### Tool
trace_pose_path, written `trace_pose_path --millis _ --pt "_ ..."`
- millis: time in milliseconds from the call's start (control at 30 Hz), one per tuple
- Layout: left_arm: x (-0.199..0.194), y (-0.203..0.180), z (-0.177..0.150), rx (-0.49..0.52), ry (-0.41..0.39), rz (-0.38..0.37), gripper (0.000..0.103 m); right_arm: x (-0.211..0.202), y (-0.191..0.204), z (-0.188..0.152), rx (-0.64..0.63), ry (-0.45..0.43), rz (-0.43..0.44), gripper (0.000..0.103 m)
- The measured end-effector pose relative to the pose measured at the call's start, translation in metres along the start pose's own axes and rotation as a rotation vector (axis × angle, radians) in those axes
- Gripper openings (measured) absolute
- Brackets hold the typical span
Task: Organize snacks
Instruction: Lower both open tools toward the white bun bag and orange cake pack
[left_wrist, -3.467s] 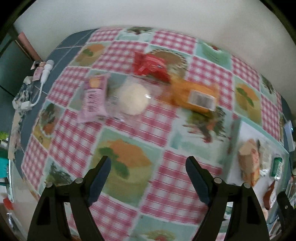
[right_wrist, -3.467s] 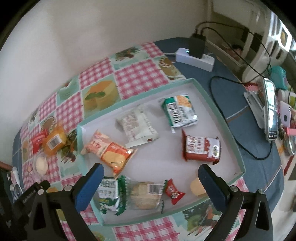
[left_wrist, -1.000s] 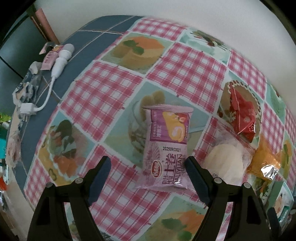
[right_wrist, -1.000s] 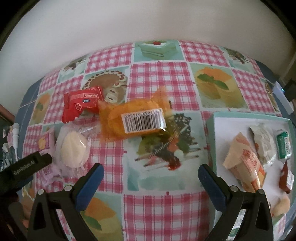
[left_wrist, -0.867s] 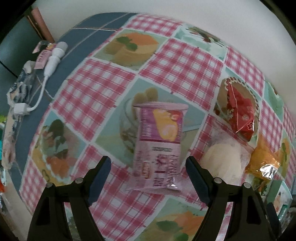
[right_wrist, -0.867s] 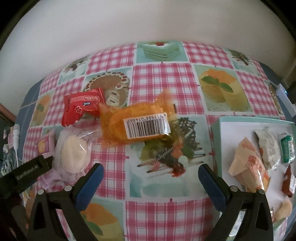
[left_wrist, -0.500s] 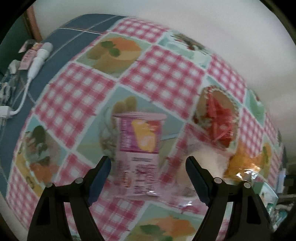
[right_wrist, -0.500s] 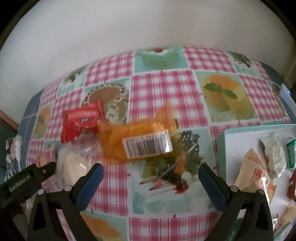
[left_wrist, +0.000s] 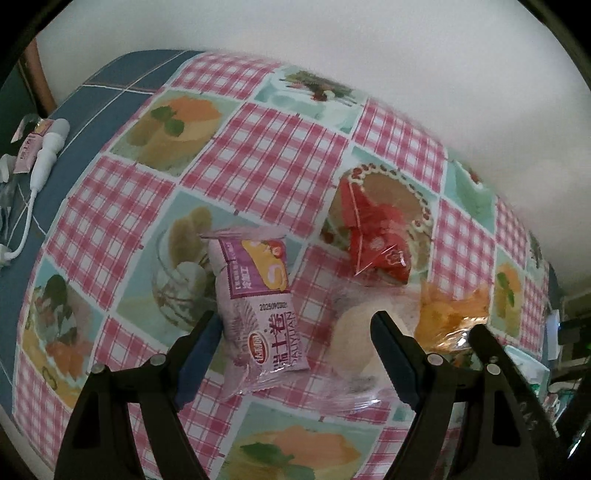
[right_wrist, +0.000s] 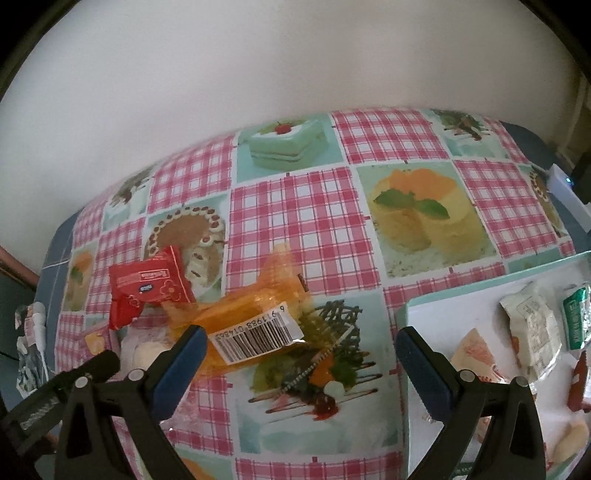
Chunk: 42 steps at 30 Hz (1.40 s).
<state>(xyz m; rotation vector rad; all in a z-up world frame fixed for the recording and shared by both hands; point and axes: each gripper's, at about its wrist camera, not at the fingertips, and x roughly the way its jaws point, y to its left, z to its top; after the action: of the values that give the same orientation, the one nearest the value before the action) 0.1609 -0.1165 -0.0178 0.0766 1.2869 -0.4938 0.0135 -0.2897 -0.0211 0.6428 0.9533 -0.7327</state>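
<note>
A purple snack packet (left_wrist: 260, 302) lies flat on the checked tablecloth between the tips of my open, empty left gripper (left_wrist: 291, 341). Right of it lie a clear-wrapped white bun (left_wrist: 356, 338), a red packet (left_wrist: 375, 240) and an orange packet (left_wrist: 448, 314). In the right wrist view the orange packet (right_wrist: 251, 317) with its barcode label lies just ahead of the left finger of my open, empty right gripper (right_wrist: 299, 350). The red packet (right_wrist: 147, 290) is behind it and the white bun (right_wrist: 146, 354) is at the left.
A teal-rimmed white tray (right_wrist: 417, 306) at the right holds several snack packets (right_wrist: 528, 328). A white cable and plug (left_wrist: 46, 153) lie on the blue table part at the far left. A white power strip (right_wrist: 565, 188) sits at the far right. A white wall runs behind the table.
Both grippers have come lower and closer to the table. The purple packet now lies between the left fingertips, and the orange packet sits nearer the right gripper's left finger. Both stay open.
</note>
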Motion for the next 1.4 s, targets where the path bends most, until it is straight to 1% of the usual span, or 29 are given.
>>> trace_pose_path --millis 133,200,267,367,533,667,833,867,900,1000,1100,1167,1200,1300,1400 --pt "-0.008 -0.007 0.001 -0.006 -0.004 -0.07 0.083 0.0 0.009 0.001 -0.055 -0.018 0.019 0.103" --pt "-0.006 -0.012 -0.001 0.013 -0.012 -0.061 0.083 0.0 0.015 0.001 -0.087 -0.031 0.026 0.103" --pt "-0.004 -0.017 -0.004 0.032 -0.008 -0.068 0.083 0.001 0.014 0.001 -0.091 -0.036 0.009 0.101" --pt "-0.002 -0.022 -0.006 0.048 -0.008 -0.06 0.083 0.004 0.002 0.001 -0.054 -0.026 0.015 0.101" --pt "0.001 -0.028 -0.009 0.074 -0.012 -0.032 0.083 -0.007 -0.01 0.005 -0.026 -0.067 -0.005 0.101" --pt "0.001 -0.03 -0.009 0.088 -0.018 -0.023 0.083 -0.017 -0.016 0.007 -0.006 -0.096 0.004 0.101" --pt "-0.006 -0.037 -0.009 0.124 -0.061 -0.013 0.085 -0.021 -0.02 0.01 0.013 -0.111 0.009 0.101" --pt "-0.007 -0.04 -0.01 0.141 -0.067 -0.008 0.092 -0.021 -0.02 0.011 0.016 -0.112 0.008 0.101" --pt "-0.008 -0.043 -0.011 0.158 -0.07 -0.003 0.095 -0.022 -0.021 0.012 0.021 -0.115 0.009 0.101" --pt "-0.009 -0.054 -0.014 0.208 -0.084 0.022 0.095 -0.025 -0.026 0.015 0.042 -0.123 -0.001 0.101" --pt "-0.005 -0.062 -0.017 0.244 -0.077 0.039 0.095 -0.025 -0.035 0.018 0.075 -0.118 0.004 0.101" --pt "0.0 -0.067 -0.02 0.271 -0.068 0.064 0.095 -0.025 -0.039 0.019 0.089 -0.117 0.002 0.101" --pt "0.004 -0.068 -0.022 0.282 -0.061 0.087 0.095 -0.025 -0.04 0.019 0.092 -0.117 0.001 0.101" --pt "0.014 -0.06 -0.021 0.268 -0.034 0.159 0.095 -0.024 -0.04 0.019 0.09 -0.117 0.006 0.101" --pt "0.015 -0.046 -0.018 0.222 -0.032 0.162 0.095 -0.024 -0.038 0.019 0.081 -0.116 0.013 0.101"
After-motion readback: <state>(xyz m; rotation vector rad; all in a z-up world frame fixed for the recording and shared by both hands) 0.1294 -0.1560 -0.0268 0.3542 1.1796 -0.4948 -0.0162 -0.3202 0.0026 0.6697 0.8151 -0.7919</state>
